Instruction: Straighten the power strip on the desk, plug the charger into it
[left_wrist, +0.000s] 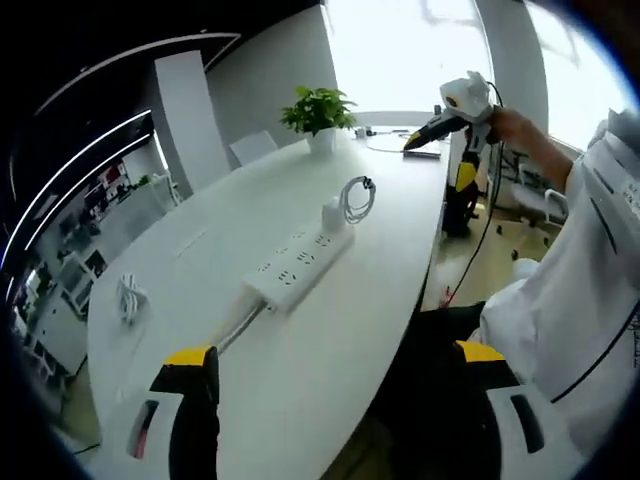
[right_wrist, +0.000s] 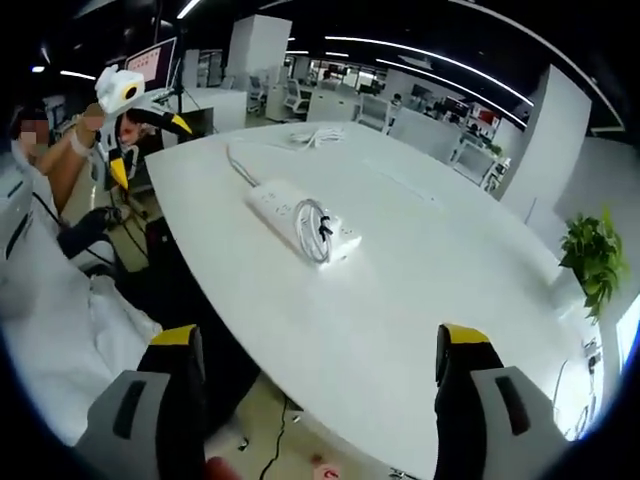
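My left tool (left_wrist: 335, 400) is spread wide with nothing in it, raised off the white surface (left_wrist: 300, 380); my right tool (right_wrist: 315, 400) gapes wide too, empty; the power strip (right_wrist: 300, 220) lies aslant mid-surface, the charger (right_wrist: 335, 238) seated at its far end, coiled cable (right_wrist: 314, 228) draped over it; a potted plant (left_wrist: 318, 115) stands beyond.

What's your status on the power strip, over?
Both grippers open, empty, off the desk. Power strip lies untouched, charger with coiled cable resting at its end. Nothing in the way.
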